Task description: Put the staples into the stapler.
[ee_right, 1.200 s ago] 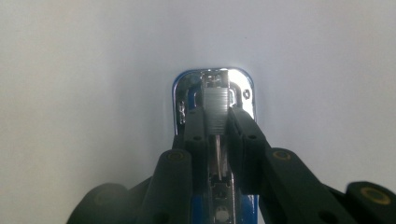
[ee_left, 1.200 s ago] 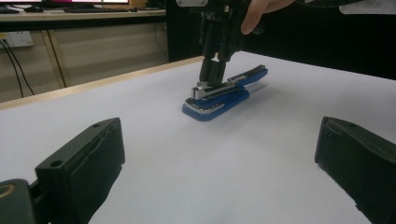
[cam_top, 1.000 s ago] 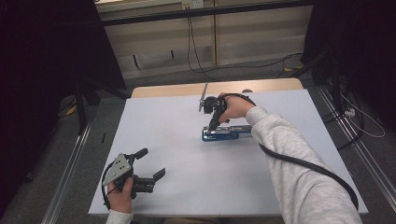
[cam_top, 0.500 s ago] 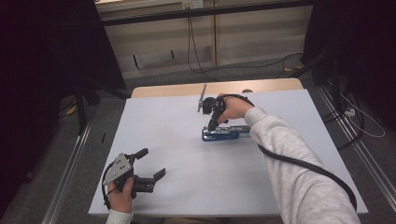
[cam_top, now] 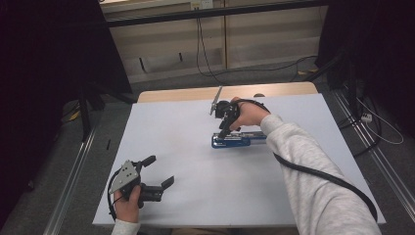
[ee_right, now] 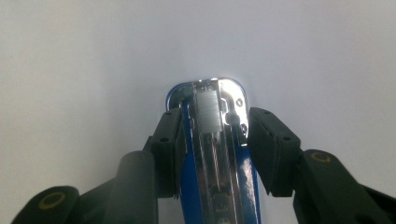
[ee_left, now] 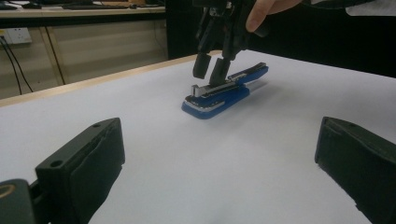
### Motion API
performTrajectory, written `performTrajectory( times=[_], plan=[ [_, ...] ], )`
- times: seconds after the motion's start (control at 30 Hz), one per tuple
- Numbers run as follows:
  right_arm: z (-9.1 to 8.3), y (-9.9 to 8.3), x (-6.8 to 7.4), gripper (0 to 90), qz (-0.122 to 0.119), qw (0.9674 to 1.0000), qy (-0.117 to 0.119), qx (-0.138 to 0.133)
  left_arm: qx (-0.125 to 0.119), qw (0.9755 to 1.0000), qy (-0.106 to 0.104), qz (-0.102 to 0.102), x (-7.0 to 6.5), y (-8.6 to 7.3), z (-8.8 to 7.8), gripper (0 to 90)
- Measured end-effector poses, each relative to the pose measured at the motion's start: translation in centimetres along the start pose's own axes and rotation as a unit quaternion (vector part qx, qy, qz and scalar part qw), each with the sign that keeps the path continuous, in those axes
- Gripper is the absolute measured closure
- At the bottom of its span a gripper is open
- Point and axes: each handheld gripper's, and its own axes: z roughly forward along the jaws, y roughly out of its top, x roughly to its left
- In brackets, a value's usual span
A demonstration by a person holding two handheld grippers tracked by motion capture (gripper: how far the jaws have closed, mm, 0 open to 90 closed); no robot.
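Observation:
A blue and chrome stapler (cam_top: 237, 140) lies on the white table sheet (cam_top: 195, 196), right of the middle, its top arm lifted a little (ee_left: 224, 91). My right gripper (cam_top: 224, 133) points down over its front end. Its jaws have just been opening and now straddle the stapler's head (ee_right: 215, 154), one on each side, with the right pad (ee_right: 268, 144) a hair clear of the chrome. My left gripper (cam_top: 160, 170) rests near the table's front left corner, held in a hand. Its jaws stand wide open with nothing between them (ee_left: 219, 154), and they face the stapler.
A strip of wooden tabletop (cam_top: 171, 95) shows beyond the sheet's far edge. A black cable (cam_top: 318, 171) trails along the person's right sleeve. Metal rails run along both sides of the table on the floor, with loose cables at the right.

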Motion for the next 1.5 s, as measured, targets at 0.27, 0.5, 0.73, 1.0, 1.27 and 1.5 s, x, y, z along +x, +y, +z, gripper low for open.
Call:
performTrajectory(
  times=[0.27,0.5,0.73,1.0,1.27,1.5],
  plan=[
    [-1.7,-2.3,0.0,36.3,0.040,0.9971,-0.006,-0.064,0.015,0.9999,-0.007,-0.004,0.1,0.2,0.9,1.6],
    [-2.4,-4.8,-0.2,29.2,0.075,0.9931,-0.019,-0.088,0.020,0.9996,-0.016,-0.015,0.3,0.9,2.0,1.6],
    [-3.1,-7.2,-0.1,23.7,0.100,0.9877,-0.028,-0.117,0.039,0.9985,-0.027,-0.028,0.4,1.4,3.5,1.6],
    [-3.4,-10.2,0.3,16.3,0.130,0.9798,-0.043,-0.145,0.056,0.9970,-0.035,-0.040,0.4,1.9,5.4,1.9],
    [-4.3,-13.5,0.7,13.8,0.159,0.9717,-0.069,-0.161,0.062,0.9965,-0.039,-0.039,0.5,2.5,7.2,2.0],
    [-4.5,-15.5,0.9,13.4,0.174,0.9657,-0.080,-0.175,0.071,0.9959,-0.038,-0.040,0.8,2.7,8.3,2.0]
  ],
)
